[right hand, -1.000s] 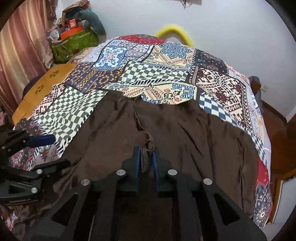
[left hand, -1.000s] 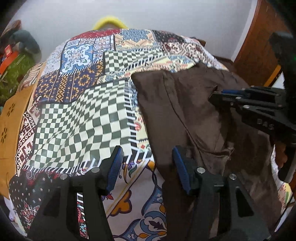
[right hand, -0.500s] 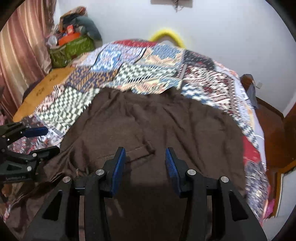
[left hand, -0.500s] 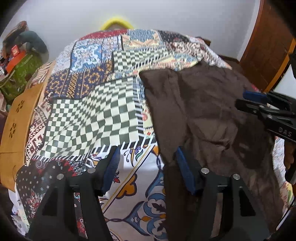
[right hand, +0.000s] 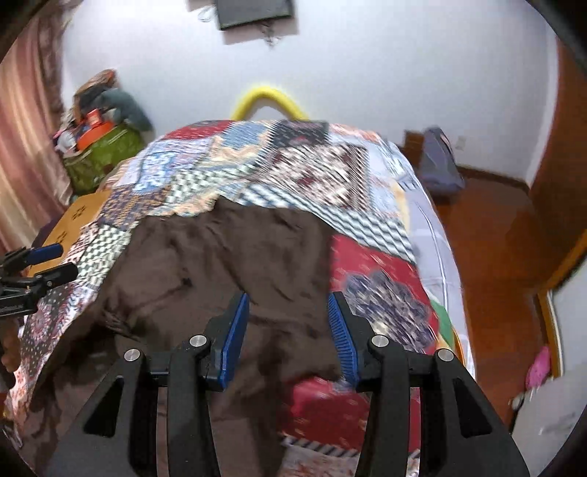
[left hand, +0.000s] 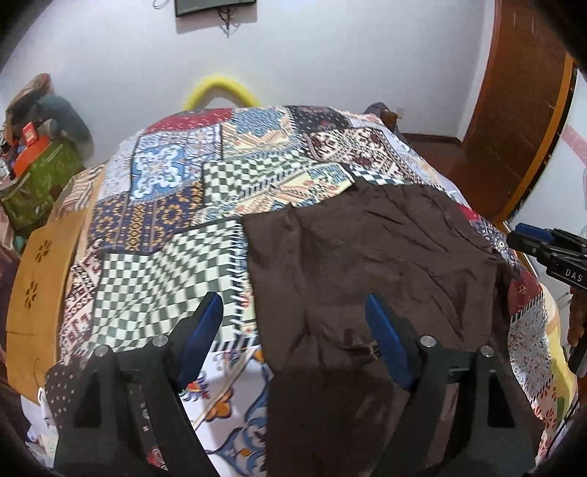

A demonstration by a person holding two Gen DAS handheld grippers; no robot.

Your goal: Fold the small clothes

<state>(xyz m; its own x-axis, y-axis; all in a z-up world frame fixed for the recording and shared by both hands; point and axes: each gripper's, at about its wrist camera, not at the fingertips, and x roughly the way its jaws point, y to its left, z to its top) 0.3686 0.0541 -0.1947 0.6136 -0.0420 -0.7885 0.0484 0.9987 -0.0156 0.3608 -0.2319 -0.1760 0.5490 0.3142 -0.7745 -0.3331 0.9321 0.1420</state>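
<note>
One brown garment (left hand: 367,257) lies spread on one patchwork bedspread (left hand: 176,205) in the left wrist view, occupying the right half of the bed, its near part hanging toward the camera. Left gripper (left hand: 293,337): two blue-padded fingers set wide apart, holding nothing; the left finger is over the checkered patch, the right finger over the brown cloth. At the right edge, the right gripper (left hand: 550,253) is partly visible beyond the garment's right side. One yellow curved tube (left hand: 220,90) rises behind the bed; one dark screen (left hand: 214,5) hangs on the white wall.

Right wrist view, blurred: the same brown garment (right hand: 227,264) covers the bedspread's (right hand: 330,172) left and centre. Right gripper (right hand: 288,330): two blue pads spread apart, empty, bracketing the garment's right edge. The left gripper (right hand: 36,264) appears at far left, jaws parted. One green bag (right hand: 102,154) stands against the wall beside one pink curtain (right hand: 22,146).
</note>
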